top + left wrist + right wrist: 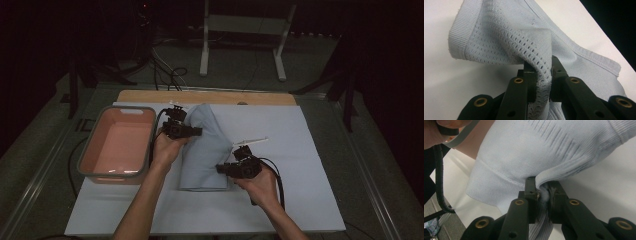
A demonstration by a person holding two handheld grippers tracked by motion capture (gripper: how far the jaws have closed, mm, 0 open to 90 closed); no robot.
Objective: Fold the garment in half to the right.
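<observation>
A pale blue knitted garment lies folded lengthwise on the white sheet. My left gripper pinches its upper left edge; in the left gripper view the jaws are shut on a fold of the openwork knit. My right gripper holds the lower right edge; in the right gripper view the jaws clamp a bunch of ribbed cloth near the hem.
A pink tub with a grey rim stands left of the garment, close to the left hand. A wooden board edges the far side of the sheet. A white stand and cables lie beyond the table.
</observation>
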